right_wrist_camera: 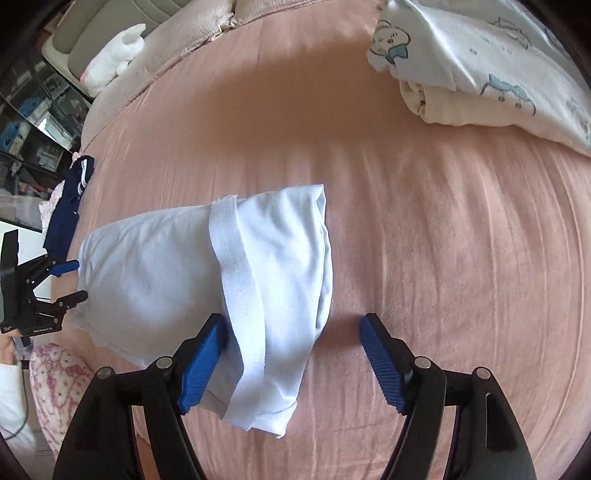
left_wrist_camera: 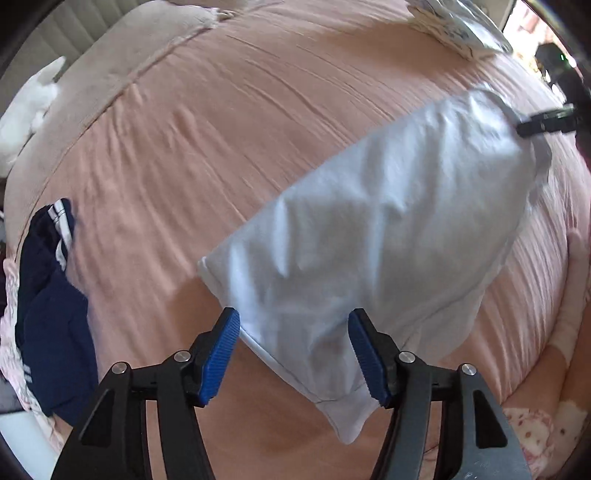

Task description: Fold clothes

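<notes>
A folded pale blue-white garment (left_wrist_camera: 369, 229) (right_wrist_camera: 166, 266) lies on the pink bedsheet (left_wrist_camera: 184, 147) (right_wrist_camera: 443, 240), with a loose strip draped over its top in the right wrist view. My left gripper (left_wrist_camera: 293, 317) (right_wrist_camera: 74, 280) stands open at one end of it, the hemmed corner of the cloth lying between the blue pads. My right gripper (right_wrist_camera: 291, 321) (left_wrist_camera: 532, 125) is open at the opposite end, its left pad beside the cloth and its right pad over bare sheet. Neither gripper pinches the fabric.
A navy garment with white stripes (left_wrist_camera: 51, 295) (right_wrist_camera: 70, 199) lies crumpled at the bed's left edge. A printed quilt (right_wrist_camera: 480, 66) (left_wrist_camera: 454, 26) is bundled at the far right. A white plush toy (right_wrist_camera: 110, 59) sits by the pillow. Pink patterned cloth (right_wrist_camera: 55, 373) hangs near the bed edge.
</notes>
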Available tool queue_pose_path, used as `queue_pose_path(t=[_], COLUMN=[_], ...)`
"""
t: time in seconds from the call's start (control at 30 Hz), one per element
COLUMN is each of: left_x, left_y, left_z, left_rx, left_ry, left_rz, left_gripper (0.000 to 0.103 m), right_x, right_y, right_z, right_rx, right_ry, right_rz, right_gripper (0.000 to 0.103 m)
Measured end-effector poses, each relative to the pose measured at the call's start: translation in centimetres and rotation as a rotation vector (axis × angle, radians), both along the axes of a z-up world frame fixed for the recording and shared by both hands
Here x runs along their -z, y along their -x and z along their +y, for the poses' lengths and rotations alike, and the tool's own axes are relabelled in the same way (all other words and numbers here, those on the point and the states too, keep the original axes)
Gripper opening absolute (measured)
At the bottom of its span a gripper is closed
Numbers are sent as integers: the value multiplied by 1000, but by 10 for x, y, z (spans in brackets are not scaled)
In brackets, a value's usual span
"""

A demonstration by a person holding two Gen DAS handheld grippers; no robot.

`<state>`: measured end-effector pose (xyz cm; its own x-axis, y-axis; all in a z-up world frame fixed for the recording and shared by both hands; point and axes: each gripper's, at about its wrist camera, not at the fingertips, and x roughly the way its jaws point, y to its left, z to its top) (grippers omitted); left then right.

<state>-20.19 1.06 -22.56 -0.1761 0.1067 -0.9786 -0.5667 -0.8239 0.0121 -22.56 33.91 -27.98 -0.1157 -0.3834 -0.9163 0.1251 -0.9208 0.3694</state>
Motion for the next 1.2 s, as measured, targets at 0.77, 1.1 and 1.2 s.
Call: queue_pose_path(t=[0.77, 1.1, 1.2], left_x=[-4, -9, -20], left_y=[-1, 7, 13], left_z=[-15, -36, -43], left_rx=[-400, -375, -348], left_ry=[-239, -400, -590], left_rz=[60, 14, -36], left_gripper=[60, 60, 60], right_x=[-3, -85, -101], right_y=[-4, -10, -9], right_z=[-6, -39, -93], right_rx=[6, -53, -144], right_ry=[192, 336, 374], right_rz=[12, 174, 208], right_gripper=[30, 19, 17])
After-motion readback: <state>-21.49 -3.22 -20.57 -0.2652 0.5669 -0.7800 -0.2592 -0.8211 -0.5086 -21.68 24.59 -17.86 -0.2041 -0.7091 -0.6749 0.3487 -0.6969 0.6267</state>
